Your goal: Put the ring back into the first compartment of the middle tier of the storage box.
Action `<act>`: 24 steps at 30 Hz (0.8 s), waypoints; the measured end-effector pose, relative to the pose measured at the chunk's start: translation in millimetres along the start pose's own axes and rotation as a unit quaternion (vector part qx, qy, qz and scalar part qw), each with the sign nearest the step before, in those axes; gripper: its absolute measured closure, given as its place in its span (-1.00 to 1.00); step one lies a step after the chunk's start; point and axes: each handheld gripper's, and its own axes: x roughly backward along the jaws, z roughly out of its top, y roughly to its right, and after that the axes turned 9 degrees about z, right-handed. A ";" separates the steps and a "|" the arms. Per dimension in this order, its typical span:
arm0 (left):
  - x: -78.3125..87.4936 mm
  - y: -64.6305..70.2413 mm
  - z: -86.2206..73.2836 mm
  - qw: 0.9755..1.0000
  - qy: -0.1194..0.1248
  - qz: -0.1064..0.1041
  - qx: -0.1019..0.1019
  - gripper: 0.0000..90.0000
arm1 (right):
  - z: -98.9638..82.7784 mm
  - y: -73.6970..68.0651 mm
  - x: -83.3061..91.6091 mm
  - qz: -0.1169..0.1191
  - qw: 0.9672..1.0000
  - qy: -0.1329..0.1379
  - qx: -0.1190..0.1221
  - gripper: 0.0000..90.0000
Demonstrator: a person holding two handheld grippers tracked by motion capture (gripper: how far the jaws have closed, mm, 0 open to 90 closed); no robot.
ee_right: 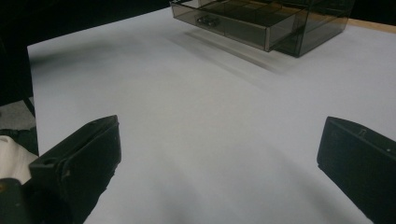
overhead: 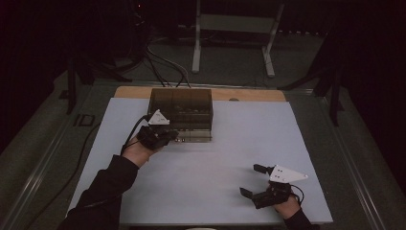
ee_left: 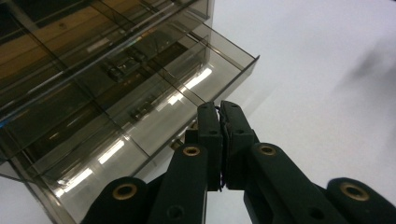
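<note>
Drawer [overhead: 190, 135] of a smoky plastic box [overhead: 181, 106], upper centre, juts toward the person, long axis left-right. Left gripper [overhead: 167, 135] pinches its front; right gripper [overhead: 253, 179] rests open, lower right.

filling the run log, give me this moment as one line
left gripper shut at drawer front | drawer part open | right gripper open, idle over table

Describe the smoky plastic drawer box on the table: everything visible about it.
The drawer box is a low, smoke-tinted, see-through plastic cabinet holding stacked drawers split into compartments. It stands upright near the far edge of the white table sheet, its back over the bare wooden strip. The bottom drawer is pulled partly out; small dark items lie inside, too unclear to name. The left gripper, jaws closed, sits at that drawer's front.
</note>
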 end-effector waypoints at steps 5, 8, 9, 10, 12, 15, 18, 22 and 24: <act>2.1 -9.2 1.2 1.000 0.000 0.006 0.007 1.00 | 0.2 0.0 0.4 0.000 1.000 0.000 0.000 -1.00; 2.0 -13.5 1.7 1.000 0.003 0.005 0.013 1.00 | 0.1 0.0 0.0 0.000 1.000 -0.001 0.000 -1.00; 1.7 -14.4 1.8 1.000 0.002 0.006 0.011 1.00 | 0.0 0.0 -0.1 0.000 1.000 -0.001 0.000 -1.00; 1.3 -15.0 2.0 1.000 0.001 0.008 0.010 1.00 | 0.0 0.0 -0.2 -0.001 1.000 -0.002 0.000 -1.00; 0.2 -17.0 2.6 1.000 0.002 0.008 0.014 1.00 | -0.2 -0.1 -0.2 0.000 1.000 -0.002 0.000 -1.00; -0.6 -19.8 4.3 1.000 0.001 0.011 0.013 1.00 | -0.4 -0.4 -0.7 -0.001 1.000 -0.004 0.002 -1.00; -0.9 -24.3 5.2 1.000 0.002 0.015 0.019 1.00 | -0.3 -0.6 -0.7 -0.001 1.000 -0.005 0.003 -1.00; -0.9 -31.0 4.8 0.999 0.003 0.022 0.025 1.00 | -0.5 -0.3 -0.5 -0.002 1.000 -0.004 0.002 -1.00; -0.9 -34.1 4.4 0.999 0.003 0.024 0.028 1.00 | -0.4 -0.4 -0.5 -0.001 1.000 -0.004 0.002 -1.00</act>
